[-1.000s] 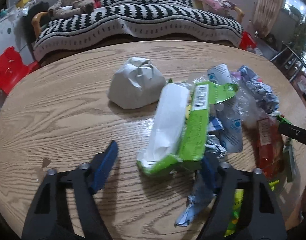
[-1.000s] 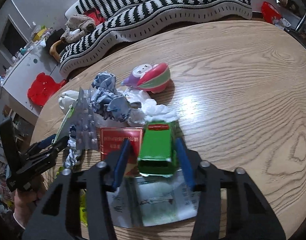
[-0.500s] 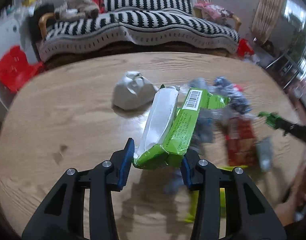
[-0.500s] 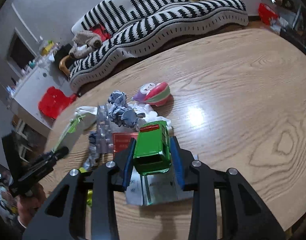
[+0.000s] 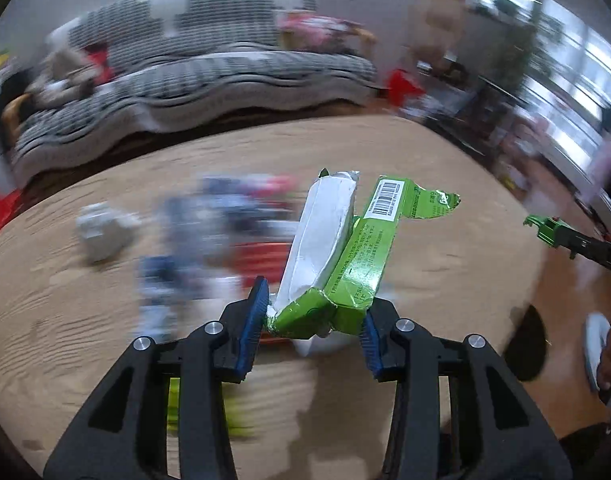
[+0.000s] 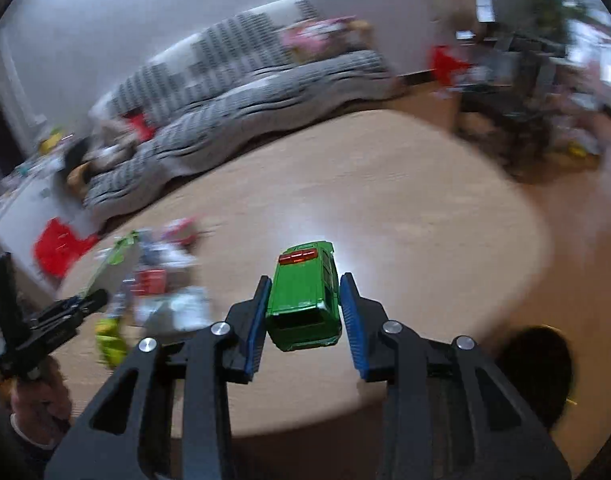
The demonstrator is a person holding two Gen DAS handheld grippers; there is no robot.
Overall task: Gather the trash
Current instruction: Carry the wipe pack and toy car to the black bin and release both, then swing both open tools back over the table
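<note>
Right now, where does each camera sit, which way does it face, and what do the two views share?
Left wrist: on the left hand-held gripper, looking down its fingers across the oval wooden table at the torn green-and-white wrapper it grips.
Right wrist: on the right hand-held gripper, facing the same table, gripping the shiny green toy car; the person's left hand shows.
Shared: the table, the striped sofa and each other's gripper.

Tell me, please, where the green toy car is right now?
In the right wrist view, the green toy car sits clamped in the right gripper, above the wooden table.
</note>
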